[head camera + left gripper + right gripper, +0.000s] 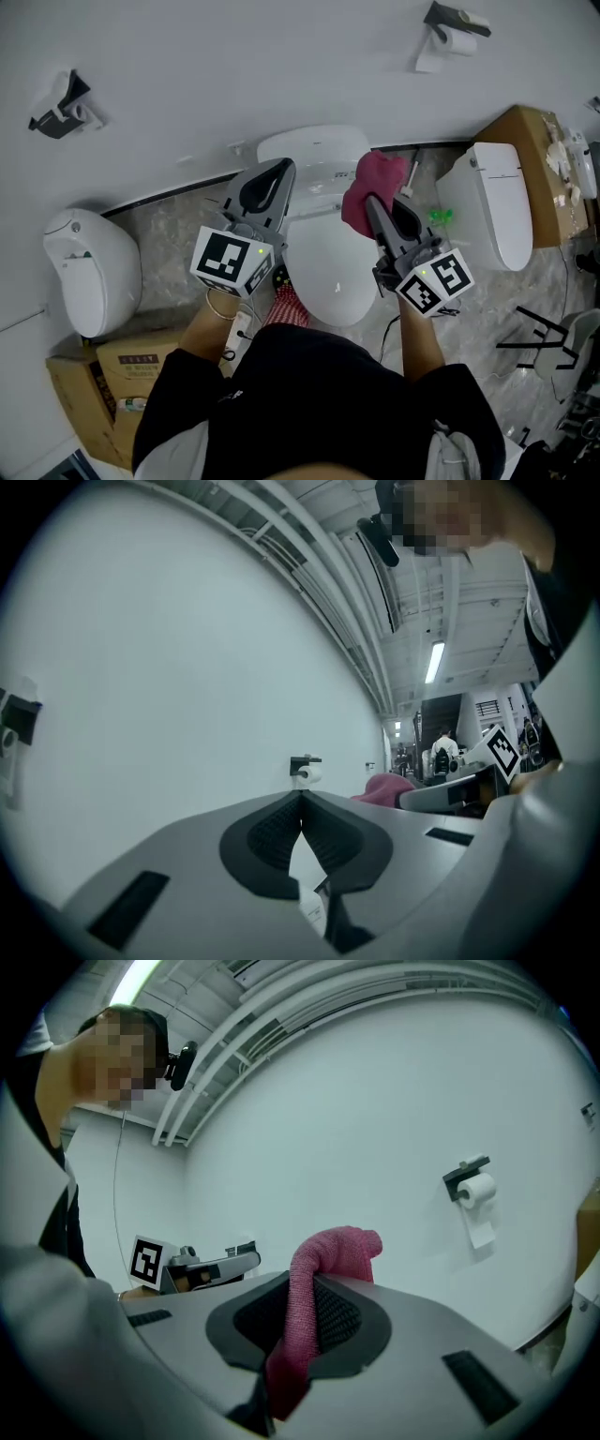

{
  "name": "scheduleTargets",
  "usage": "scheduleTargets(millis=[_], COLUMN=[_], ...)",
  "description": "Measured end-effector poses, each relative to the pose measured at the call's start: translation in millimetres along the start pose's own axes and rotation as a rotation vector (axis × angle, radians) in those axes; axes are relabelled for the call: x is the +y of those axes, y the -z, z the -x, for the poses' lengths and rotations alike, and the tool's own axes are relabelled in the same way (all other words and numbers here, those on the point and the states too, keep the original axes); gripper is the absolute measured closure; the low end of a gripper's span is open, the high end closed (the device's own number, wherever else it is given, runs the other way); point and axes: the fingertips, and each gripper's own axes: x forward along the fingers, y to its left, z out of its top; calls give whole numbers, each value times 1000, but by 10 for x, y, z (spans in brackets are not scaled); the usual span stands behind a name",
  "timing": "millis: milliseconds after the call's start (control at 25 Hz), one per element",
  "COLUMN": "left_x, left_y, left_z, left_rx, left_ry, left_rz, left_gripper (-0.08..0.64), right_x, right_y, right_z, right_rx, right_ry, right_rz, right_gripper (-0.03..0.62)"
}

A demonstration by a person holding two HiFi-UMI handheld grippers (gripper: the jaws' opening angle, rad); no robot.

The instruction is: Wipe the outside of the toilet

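Inspector: State the room and its surfaces.

Technician: A plain white wall (234, 66) meets a grey marbled floor (178, 225) along a dark skirting strip. A paper-roll holder (450, 28) is fixed high on the wall. The toilet (323, 262) stands against the wall at centre, with a second toilet (492, 206) to its right and a rounded white fixture (89, 272) to its left.

Inspector: Materials and shapes?

Technician: The toilet is glossy white, with an oval lid lying shut and a broad rear section against the wall. The pink cloth (370, 192) is a soft, knitted-looking fabric, bunched into a rounded fold.

Inspector: Claw states?

Technician: The left claw (277, 174) is clenched with its ribbed dark pads meeting at the tips and nothing between them. It hangs over the left rear of the toilet. The right claw (375, 211) is clamped on the pink cloth, which stands up between the pads and droops over the tips. The cloth sits over the right rear of the toilet, and contact with the porcelain cannot be confirmed.

Inspector: Containers?

Technician: A cardboard box (103, 384) sits on the floor at lower left, and its contents are not visible. Another cardboard carton (530, 141) stands beyond the second toilet and carries pale items on its top.
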Motion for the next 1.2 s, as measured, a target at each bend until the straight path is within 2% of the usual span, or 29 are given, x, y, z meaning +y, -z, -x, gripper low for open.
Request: scheduleTargets(millis=[200, 360, 480, 600, 880, 1080, 1200], left_x=[563, 934, 1199, 1443, 1909, 2182, 2324], left_y=[205, 410, 588, 787, 1335, 1717, 1935], left_z=[-101, -177, -212, -187, -95, -39, -11], left_rx=[23, 7, 33, 38, 81, 97, 110], left_ry=[-31, -36, -64, -101, -180, -240, -277], left_rz=[2, 48, 57, 106, 162, 235, 245], left_gripper=[551, 551, 551, 551, 551, 551, 551], right_x=[-13, -49, -41, -15, -24, -66, -146], right_y=[168, 353, 531, 747, 1430, 2073, 2447], right_z=[-625, -1124, -1511, -1904, -2716, -3170, -3360], right_rx=[72, 143, 205, 281, 466, 611, 682], right_ry=[-33, -63, -102, -157, -255, -310, -326], right_rz=[3, 17, 24, 47, 82, 118, 128], right_gripper=[537, 537, 537, 537, 537, 537, 537])
